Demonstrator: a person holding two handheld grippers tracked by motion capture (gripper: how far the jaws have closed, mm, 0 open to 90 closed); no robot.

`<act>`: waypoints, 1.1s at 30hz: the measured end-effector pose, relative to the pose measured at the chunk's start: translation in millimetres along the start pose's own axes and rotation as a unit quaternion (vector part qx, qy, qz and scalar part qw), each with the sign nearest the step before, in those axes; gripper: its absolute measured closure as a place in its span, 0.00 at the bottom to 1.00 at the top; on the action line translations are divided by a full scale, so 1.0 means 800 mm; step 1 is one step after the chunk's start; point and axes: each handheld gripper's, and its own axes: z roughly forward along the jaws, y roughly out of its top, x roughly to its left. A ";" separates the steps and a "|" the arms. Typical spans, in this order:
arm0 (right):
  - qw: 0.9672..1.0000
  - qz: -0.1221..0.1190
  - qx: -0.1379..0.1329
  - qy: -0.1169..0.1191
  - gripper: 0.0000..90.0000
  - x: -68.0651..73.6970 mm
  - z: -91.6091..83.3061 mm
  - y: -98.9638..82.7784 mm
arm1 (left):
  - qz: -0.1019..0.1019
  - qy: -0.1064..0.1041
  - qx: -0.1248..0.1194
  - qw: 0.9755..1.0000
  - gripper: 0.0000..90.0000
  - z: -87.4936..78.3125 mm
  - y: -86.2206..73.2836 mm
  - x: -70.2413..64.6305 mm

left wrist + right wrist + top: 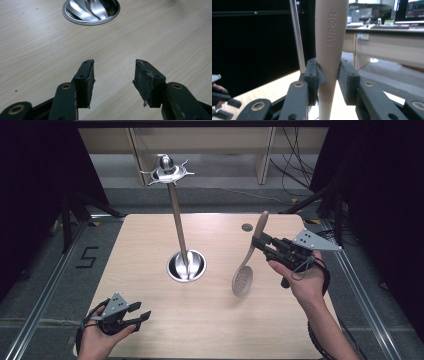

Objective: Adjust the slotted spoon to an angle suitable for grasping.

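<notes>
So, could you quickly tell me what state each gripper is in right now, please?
Left gripper: open, nothing between its jaws, low over the table.
Right gripper: shut on the slotted spoon, gripped by its handle.

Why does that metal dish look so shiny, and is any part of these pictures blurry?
Left gripper view: the metal base mirrors streaky glare, sharp wood grain. High view: the slotted spoon head is slightly soft. Right gripper view: the handle is crisp, background room hazier.
</notes>
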 end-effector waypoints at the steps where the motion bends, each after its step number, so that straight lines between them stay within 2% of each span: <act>1: 1.000 0.001 -0.002 0.004 0.79 0.002 0.001 0.003 | 0.001 0.000 0.000 1.000 0.55 0.000 0.000 0.000; 2: 1.000 0.002 -0.008 -0.002 0.79 0.005 0.003 0.005 | 0.001 0.000 0.000 1.000 0.55 0.000 0.000 0.000; 4: 1.000 -0.006 -0.006 0.005 0.79 0.007 0.005 0.009 | 0.009 0.002 0.006 1.000 0.55 -0.002 0.000 0.002; 7: 1.000 -0.009 -0.010 0.008 0.79 0.008 0.008 0.011 | 0.008 0.002 0.001 1.000 0.55 -0.002 0.000 0.001; 8: 1.000 -0.002 -0.012 0.011 0.79 0.011 0.010 0.013 | 0.031 0.006 -0.001 1.000 0.55 -0.001 0.002 0.006; 10: 1.000 -0.008 -0.023 0.010 0.79 0.012 0.012 0.015 | 0.004 0.001 -0.003 1.000 0.55 -0.002 0.001 0.001; 11: 1.000 0.002 -0.019 0.014 0.79 0.015 0.013 0.016 | -0.010 0.003 -0.016 1.000 0.55 0.000 0.001 -0.001; 12: 1.000 -0.001 -0.017 0.016 0.79 0.015 0.014 0.018 | -0.001 0.007 -0.013 1.000 0.55 -0.001 0.001 0.001; 13: 1.000 0.000 -0.025 0.015 0.79 0.016 0.016 0.019 | -0.015 0.004 -0.015 1.000 0.55 0.000 0.001 -0.001; 14: 1.000 -0.005 -0.023 0.016 0.79 0.016 0.017 0.021 | -0.019 0.005 -0.015 1.000 0.55 -0.001 0.001 -0.001; 15: 1.000 -0.003 -0.021 0.016 0.79 0.017 0.018 0.022 | -0.009 0.005 -0.016 1.000 0.55 -0.001 0.002 0.000; 16: 0.999 -0.003 -0.030 0.018 0.79 0.017 0.020 0.023 | -0.002 0.006 -0.017 1.000 0.54 -0.001 0.003 0.002; 18: 0.999 -0.008 -0.033 0.014 0.79 0.017 0.022 0.024 | -0.008 0.006 -0.019 1.000 0.54 0.000 0.004 0.000; 20: 0.999 0.001 -0.033 0.018 0.79 0.017 0.026 0.027 | -0.004 0.010 -0.017 1.000 0.54 0.001 0.005 0.000; 21: 0.999 0.000 -0.032 0.015 0.79 0.017 0.028 0.028 | 0.018 0.007 -0.008 1.000 0.54 0.000 0.006 0.004; 23: 0.999 0.002 -0.030 0.017 0.79 0.017 0.030 0.029 | 0.010 0.010 -0.015 1.000 0.54 0.000 0.006 0.003; 24: 0.999 -0.007 -0.039 0.012 0.79 0.016 0.032 0.030 | -0.007 0.009 -0.023 1.000 0.54 0.002 0.005 0.000; 31: 0.999 0.001 -0.041 0.013 0.79 0.021 0.032 0.032 | 0.000 0.014 -0.025 1.000 0.53 -0.001 0.004 0.001; 32: 0.999 0.004 -0.039 0.011 0.79 0.022 0.031 0.032 | -0.010 0.011 -0.026 1.000 0.53 -0.002 0.001 0.000; 33: 0.999 0.005 -0.041 0.014 0.79 0.023 0.031 0.032 | -0.010 0.011 -0.026 1.000 0.53 -0.002 0.001 0.000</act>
